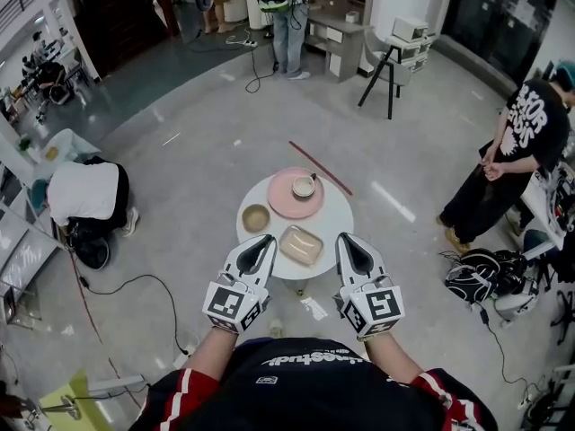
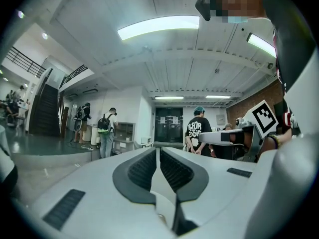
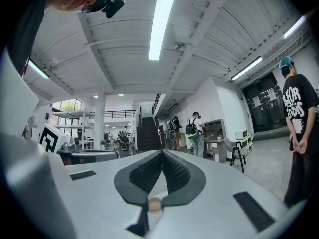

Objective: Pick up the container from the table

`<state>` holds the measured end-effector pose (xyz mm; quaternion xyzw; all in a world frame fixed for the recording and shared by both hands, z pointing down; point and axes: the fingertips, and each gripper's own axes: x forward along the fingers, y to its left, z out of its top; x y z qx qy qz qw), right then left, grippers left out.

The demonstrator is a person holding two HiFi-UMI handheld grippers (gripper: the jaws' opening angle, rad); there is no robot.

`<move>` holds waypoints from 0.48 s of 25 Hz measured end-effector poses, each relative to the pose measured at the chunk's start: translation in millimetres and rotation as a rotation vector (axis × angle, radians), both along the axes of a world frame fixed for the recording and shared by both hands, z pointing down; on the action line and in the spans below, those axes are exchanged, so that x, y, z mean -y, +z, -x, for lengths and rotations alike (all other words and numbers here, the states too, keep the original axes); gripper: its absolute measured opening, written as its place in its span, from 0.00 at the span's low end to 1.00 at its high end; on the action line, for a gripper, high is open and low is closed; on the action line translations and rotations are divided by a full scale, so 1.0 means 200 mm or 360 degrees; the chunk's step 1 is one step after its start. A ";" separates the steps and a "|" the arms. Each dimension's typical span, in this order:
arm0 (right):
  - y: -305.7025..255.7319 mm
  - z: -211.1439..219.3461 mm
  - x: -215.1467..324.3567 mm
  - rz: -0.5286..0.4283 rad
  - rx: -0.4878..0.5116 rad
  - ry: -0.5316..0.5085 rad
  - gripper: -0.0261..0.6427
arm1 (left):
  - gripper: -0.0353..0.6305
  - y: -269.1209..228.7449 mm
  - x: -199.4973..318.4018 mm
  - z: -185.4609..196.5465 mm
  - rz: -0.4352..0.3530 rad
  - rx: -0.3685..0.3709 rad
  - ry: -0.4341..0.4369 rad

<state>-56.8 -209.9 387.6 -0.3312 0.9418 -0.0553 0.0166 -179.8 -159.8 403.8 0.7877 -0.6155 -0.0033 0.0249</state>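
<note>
Clenched empty, left tongs [image 1: 267, 239] and right tongs [image 1: 346, 238] hide table [image 1: 336, 212] rim either side of the container [image 1: 301, 245].

Black T-shirt [image 1: 532, 119] of the standing person: white block print; the top line reads about "BEFOR", the lower lines are too small to tell.
Dark top [image 1: 314, 360] of the wearer: white wordmark, upside down, not legible.
Left tool [image 1: 267, 239], cube face [image 1: 232, 305]: black-and-white square marker, no letters.
Right tool [image 1: 343, 237], cube face [image 1: 377, 308]: the same kind of marker.
</note>
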 end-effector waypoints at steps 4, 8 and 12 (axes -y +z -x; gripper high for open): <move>0.00 0.02 0.00 -0.0001 -0.0010 0.0006 0.04 | 0.09 0.01 0.02 0.01 0.0012 -0.0033 0.0017; -0.02 0.02 0.00 -0.0002 -0.0017 0.0011 0.04 | 0.22 0.02 0.03 -0.02 0.0025 -0.0032 0.0074; -0.01 0.02 0.00 -0.0005 -0.0021 0.0015 0.04 | 0.25 0.05 0.04 -0.04 0.0043 -0.0044 0.0096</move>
